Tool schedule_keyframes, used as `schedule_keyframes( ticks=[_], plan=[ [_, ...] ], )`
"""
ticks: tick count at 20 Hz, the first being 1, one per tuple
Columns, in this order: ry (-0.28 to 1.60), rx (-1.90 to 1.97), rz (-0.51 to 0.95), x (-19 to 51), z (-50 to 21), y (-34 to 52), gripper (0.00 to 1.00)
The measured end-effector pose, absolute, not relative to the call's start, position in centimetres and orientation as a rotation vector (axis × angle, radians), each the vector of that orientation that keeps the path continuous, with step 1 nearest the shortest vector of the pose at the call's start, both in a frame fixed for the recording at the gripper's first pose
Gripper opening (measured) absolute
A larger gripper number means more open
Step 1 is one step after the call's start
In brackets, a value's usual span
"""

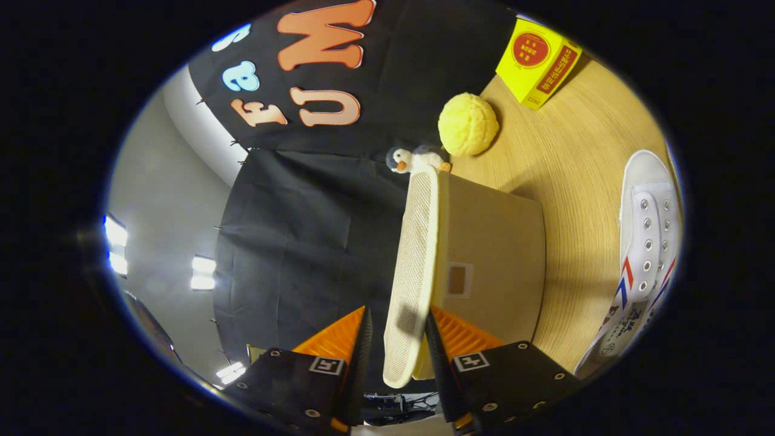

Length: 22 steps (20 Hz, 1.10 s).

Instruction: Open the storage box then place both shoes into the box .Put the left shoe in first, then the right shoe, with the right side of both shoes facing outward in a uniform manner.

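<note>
The beige storage box (496,254) stands on the wooden table (575,139), just ahead of my fingers. Its cream mesh lid (415,254) is swung up on edge away from the box wall. The lid's near rim runs down between my two fingers. My gripper (399,330) is shut on that rim, with one finger on the box side and one on the outer side. A white canvas shoe (648,242) with red and blue stripes lies on the table beyond the box, laces showing.
A yellow plush ball (468,124) and a small penguin toy (412,160) sit on the table past the box's far end. A yellow carton (539,60) stands farther off. Bare wood lies between box and shoe.
</note>
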State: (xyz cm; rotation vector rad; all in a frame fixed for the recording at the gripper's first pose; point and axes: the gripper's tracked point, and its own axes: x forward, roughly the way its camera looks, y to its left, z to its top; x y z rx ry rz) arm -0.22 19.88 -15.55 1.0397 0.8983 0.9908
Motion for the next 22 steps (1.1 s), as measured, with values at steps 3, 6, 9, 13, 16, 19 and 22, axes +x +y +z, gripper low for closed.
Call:
schedule_keyframes(
  ticks=[3,6,9,13,16,19,22],
  plan=[
    [0.869,0.982,0.906,-0.1,-15.4,20.0,0.13],
    [0.824,0.980,0.877,-0.4,-13.1,20.8,0.02],
    [0.780,0.962,0.875,-0.9,-10.7,22.2,0.02],
    [0.725,0.968,0.894,-1.2,-7.0,25.4,0.02],
    [0.703,0.960,0.909,-1.6,-5.0,28.1,0.03],
    [0.684,0.948,0.927,-1.8,-3.2,31.2,0.03],
    [0.677,0.949,0.946,-2.2,-2.2,34.6,0.03]
  ],
)
